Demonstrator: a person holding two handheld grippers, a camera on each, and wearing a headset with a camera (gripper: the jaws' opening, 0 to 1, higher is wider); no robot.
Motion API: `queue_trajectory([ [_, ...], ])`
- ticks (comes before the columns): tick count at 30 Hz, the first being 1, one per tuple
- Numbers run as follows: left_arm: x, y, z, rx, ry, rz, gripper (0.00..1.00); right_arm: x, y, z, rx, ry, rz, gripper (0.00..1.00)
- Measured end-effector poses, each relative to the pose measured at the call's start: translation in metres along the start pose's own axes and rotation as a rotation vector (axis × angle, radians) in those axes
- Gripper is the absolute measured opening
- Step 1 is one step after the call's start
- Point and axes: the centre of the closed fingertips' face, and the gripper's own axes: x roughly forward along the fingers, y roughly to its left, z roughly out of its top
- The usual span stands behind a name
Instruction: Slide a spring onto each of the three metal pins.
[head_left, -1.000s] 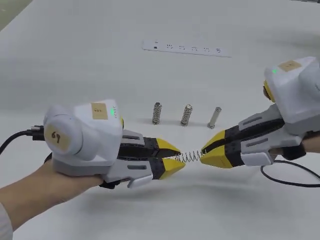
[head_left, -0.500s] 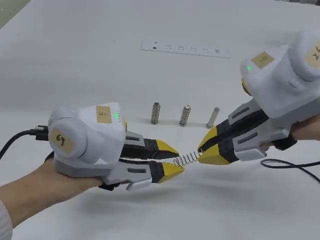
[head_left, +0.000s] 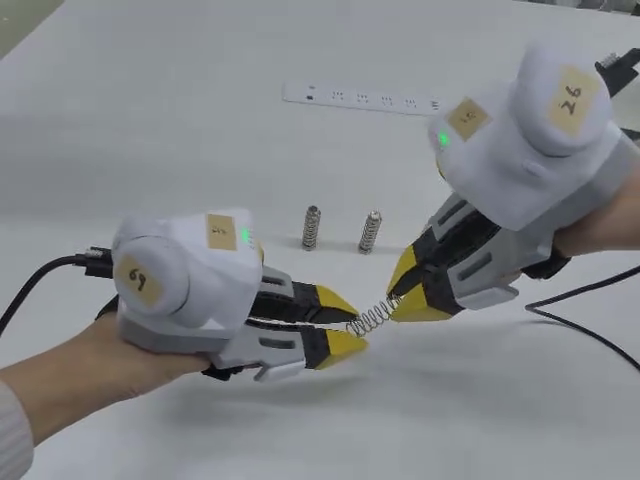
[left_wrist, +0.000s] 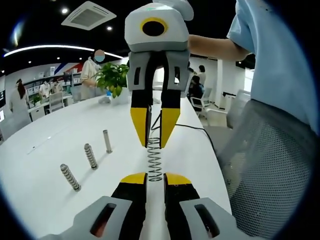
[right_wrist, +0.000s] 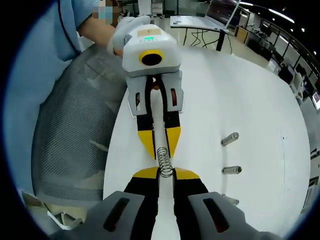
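A short coil spring (head_left: 372, 316) spans the gap between my two grippers above the white table (head_left: 150, 130). The left gripper (head_left: 352, 328), low on the left, is shut on one end. From the upper right the right gripper (head_left: 395, 300) slants down, shut on the other end. In the left gripper view the spring (left_wrist: 154, 160) runs from my own tips (left_wrist: 155, 177) to the right gripper (left_wrist: 154, 142). Two pins (head_left: 313, 227) (head_left: 370, 231) carry springs. A bare pin (left_wrist: 107, 141) stands beside them.
A white power strip (head_left: 360, 99) lies at the far side of the table. Black cables trail from both grippers (head_left: 40, 280) (head_left: 580, 330). A mesh chair (left_wrist: 270, 165) and a potted plant (left_wrist: 112, 77) stand past the table edge.
The right gripper has risen and tipped steeply, its body swinging left over the bare pin in the head view. The spring stays held between both grippers. The left gripper barely moved.
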Motion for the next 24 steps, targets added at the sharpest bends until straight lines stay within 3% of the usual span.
queue_trajectory([
  [8, 0.0019, 0.0, -0.0014, -0.001, 0.017, -0.011, 0.04, 0.0028, 0.0014, -0.0006, -0.076, 0.074, 0.019, 0.07],
  [11, 0.0026, -0.0001, -0.0023, -0.004, 0.022, -0.014, 0.04, 0.0027, 0.0013, 0.0017, -0.08, 0.074, 0.025, 0.07],
  [16, 0.004, -0.0004, -0.0025, -0.007, 0.029, -0.02, 0.04, 0.0057, 0.0007, -0.0016, -0.138, 0.131, 0.024, 0.07],
  [24, 0.0041, -0.0019, -0.0041, -0.017, 0.034, -0.028, 0.03, 0.0055, 0.0033, 0.002, -0.142, 0.126, 0.038, 0.07],
])
